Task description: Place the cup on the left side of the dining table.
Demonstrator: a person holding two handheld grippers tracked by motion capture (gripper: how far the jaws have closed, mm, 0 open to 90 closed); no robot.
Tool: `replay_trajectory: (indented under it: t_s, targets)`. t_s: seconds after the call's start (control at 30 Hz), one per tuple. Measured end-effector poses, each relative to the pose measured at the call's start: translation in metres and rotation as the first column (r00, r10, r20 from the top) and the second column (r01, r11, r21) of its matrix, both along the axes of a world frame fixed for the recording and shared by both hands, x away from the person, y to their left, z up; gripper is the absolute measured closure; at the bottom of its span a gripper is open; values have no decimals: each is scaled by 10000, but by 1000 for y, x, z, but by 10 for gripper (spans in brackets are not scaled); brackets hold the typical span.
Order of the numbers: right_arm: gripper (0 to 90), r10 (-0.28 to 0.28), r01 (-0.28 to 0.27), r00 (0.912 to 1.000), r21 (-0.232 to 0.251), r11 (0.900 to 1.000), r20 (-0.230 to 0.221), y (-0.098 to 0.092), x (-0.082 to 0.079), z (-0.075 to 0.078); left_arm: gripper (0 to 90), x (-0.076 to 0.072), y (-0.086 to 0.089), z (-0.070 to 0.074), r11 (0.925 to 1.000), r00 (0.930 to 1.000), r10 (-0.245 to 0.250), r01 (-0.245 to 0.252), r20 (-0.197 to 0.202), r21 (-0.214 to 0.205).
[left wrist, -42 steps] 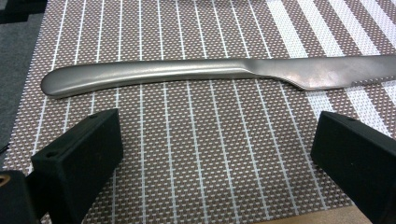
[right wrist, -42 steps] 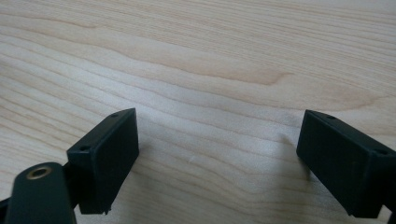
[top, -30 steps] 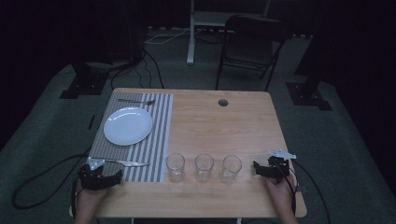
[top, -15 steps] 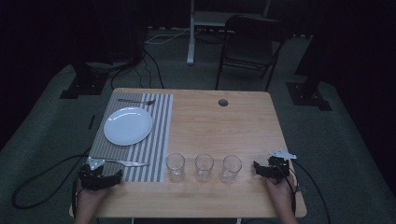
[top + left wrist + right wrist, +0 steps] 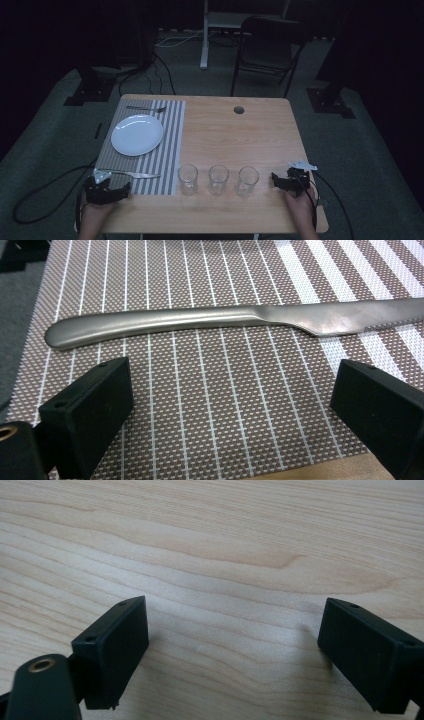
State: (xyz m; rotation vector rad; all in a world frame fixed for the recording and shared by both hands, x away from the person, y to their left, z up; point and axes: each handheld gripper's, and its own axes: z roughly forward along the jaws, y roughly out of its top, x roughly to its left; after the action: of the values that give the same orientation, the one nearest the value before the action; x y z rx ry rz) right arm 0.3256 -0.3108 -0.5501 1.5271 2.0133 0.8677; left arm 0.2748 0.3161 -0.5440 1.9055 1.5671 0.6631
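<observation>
Dark carpeted floor and a folding chair [image 5: 267,47] surround us; our wooden worktop [image 5: 235,145] sits lit in the middle. On its left lies a striped placemat [image 5: 172,145] carrying a white plate [image 5: 137,135], with a fork [image 5: 146,108] at the mat's far edge and a table knife [image 5: 134,174] along its near edge. Three empty glasses [image 5: 218,179] stand in a row near the front, well apart from the plate. Our left claw [image 5: 107,189] hovers just behind the knife, jaws spread wide and holding nothing. Our right claw [image 5: 289,181] rests beside the rightmost glass, equally wide and empty. We judge nothing is started; next, the left claw would close across the knife handle [image 5: 150,325].
</observation>
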Motion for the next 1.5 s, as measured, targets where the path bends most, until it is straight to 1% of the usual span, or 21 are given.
replay_trajectory:
  t_s: [0.07, 0.23, 0.37, 0.43, 0.47, 0.57, 0.67, 0.7, 0.77, 0.97, 1.03, 1.07, 1.1, 1.13, 1.17, 1.27, 1.33, 1.37, 1.4, 1.47, 1.5]
  targets:
    - [124, -1, 1, 10000, -2, 10000, 1, 0, 0, 0, 41, -1, -1, 0, 9999, 10000, -98, 98, 11, 50]
    - [124, 1, -1, 10000, -1, 10000, 1, 0, 0, 0, 41, -2, -1, 0, 9998, 9998, -193, 194, 28, -34]
    - [124, -1, 1, 10000, -2, 10000, 0, 0, 0, 0, 41, -5, -5, 4, 9989, 9989, -455, 456, 59, -81]
    - [124, -1, 1, 10000, 0, 10000, 0, 0, 0, 0, 42, -5, -6, 5, 9989, 9988, -472, 473, 96, -71]
    - [124, -1, 1, 10000, 0, 10000, 0, 0, 0, 0, 42, -6, -7, 5, 9981, 9983, -581, 582, 81, -197]
    - [124, 0, 0, 10000, -1, 10000, 0, 0, 0, 0, 42, -6, -12, 7, 9970, 9971, -758, 759, 93, -130]
    - [124, 0, 0, 10000, -4, 10000, 1, 0, 0, 0, 42, -6, -14, 8, 9953, 9956, -937, 939, 96, -228]
    - [124, -1, 1, 10000, 0, 10000, 0, 0, 0, 0, 61, -7, -15, 9, 9942, 9946, -1037, 1039, 111, -275]
    - [124, 0, 0, 10000, -2, 10000, 1, 0, 0, 0, 61, -7, -18, 11, 9934, 9937, -1106, 1111, 205, -282]
    - [124, 0, 0, 10000, 2, 10000, 1, 0, 0, 0, 61, -8, -22, 13, 9911, 9913, -1303, 1307, 189, -254]
    - [124, 0, 0, 10000, -3, 10000, 0, 0, 0, 0, 61, -9, -25, 15, 9875, 9882, -1519, 1527, 217, -390]
    - [124, 0, 0, 10000, 1, 10000, 3, 0, 0, 0, 60, -9, -25, 15, 9875, 9882, -1519, 1527, 217, -390]
    - [124, 0, 0, 10000, 1, 10000, -1, 0, 0, 0, 61, -10, -28, 17, 9849, 9858, -1646, 1660, 323, -485]
    - [124, 0, 0, 10000, 1, 10000, -1, 0, 0, 0, 61, -10, -28, 17, 9849, 9858, -1646, 1660, 323, -485]
    - [124, 2, -2, 10000, -1, 10000, 0, 0, 0, 0, 60, -11, -32, 20, 9819, 9826, -1791, 1817, 485, -540]
    - [124, 0, 0, 10000, -2, 10000, 0, 0, 0, 0, 61, -12, -36, 23, 9797, 9799, -1896, 1930, 621, -541]
    - [124, 0, 0, 10000, -2, 10000, 1, 0, 0, 0, 61, -12, -37, 23, 9782, 9789, -1949, 1986, 617, -604]
    - [124, 0, 0, 10000, -2, 10000, 1, 0, 0, 0, 61, -12, -38, 23, 9759, 9774, -2027, 2067, 600, -705]
    - [124, 0, 0, 10000, -3, 10000, 0, 0, 0, 0, 61, -12, -40, 24, 9719, 9739, -2171, 2220, 668, -787]
    - [124, 0, 0, 10000, 2, 10000, -1, 0, 0, 0, 61, -12, -42, 25, 9704, 9720, -2251, 2299, 678, -738]
    - [124, 0, 0, 10000, 0, 10000, 0, 0, 0, 0, 60, -13, -46, 27, 9633, 9653, -2497, 2556, 764, -818]
